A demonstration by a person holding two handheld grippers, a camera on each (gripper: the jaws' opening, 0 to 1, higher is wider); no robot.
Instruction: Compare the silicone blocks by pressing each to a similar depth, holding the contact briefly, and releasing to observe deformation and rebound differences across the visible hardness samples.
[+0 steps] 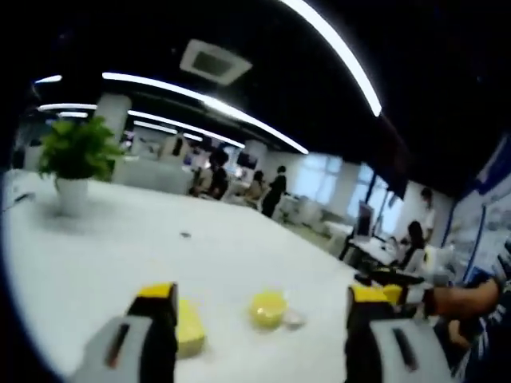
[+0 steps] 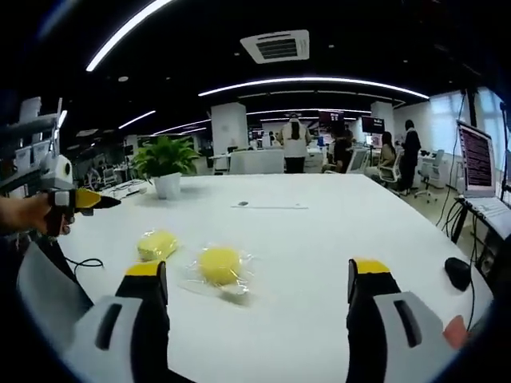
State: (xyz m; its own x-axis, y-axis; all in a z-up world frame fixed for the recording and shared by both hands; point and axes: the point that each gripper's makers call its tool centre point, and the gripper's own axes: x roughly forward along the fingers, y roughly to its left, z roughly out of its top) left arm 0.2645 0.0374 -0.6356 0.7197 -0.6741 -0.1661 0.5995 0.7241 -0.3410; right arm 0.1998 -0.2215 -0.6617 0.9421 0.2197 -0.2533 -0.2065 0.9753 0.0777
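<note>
Yellow silicone is what catches the eye on the white table (image 2: 319,239). In the right gripper view a rectangular yellow block (image 2: 156,244) is seen left of centre, and a round yellow block (image 2: 219,264) is laid just to its right, low in the middle of the frame, on a clear plastic wrapper (image 2: 233,286). The two samples are set near each other but apart. The right gripper (image 2: 259,287) is held above the table at the bottom of the frame, its yellow-tipped jaws spread wide, nothing between them, no block touched. At the left edge of that view the left gripper (image 2: 76,199) is seen, gripped by a hand (image 2: 28,214); whether its tips are parted cannot be told from there.

In the left gripper view its own jaws rise from the bottom edge, wide apart and empty, the point midway between them (image 1: 263,307) lying over the table (image 1: 120,247). The rectangular block (image 1: 188,327) is partly hidden behind the left-hand jaw; the round block (image 1: 267,308) is seen at lower centre. At the lower right the right gripper (image 1: 391,287) is seen with a forearm (image 1: 467,299) behind it.

A potted plant (image 2: 165,166) is stood at the far side of the table, upper left of the left gripper view (image 1: 76,159). A laptop (image 2: 477,163) is open at the right edge, and people are seen in the background office.
</note>
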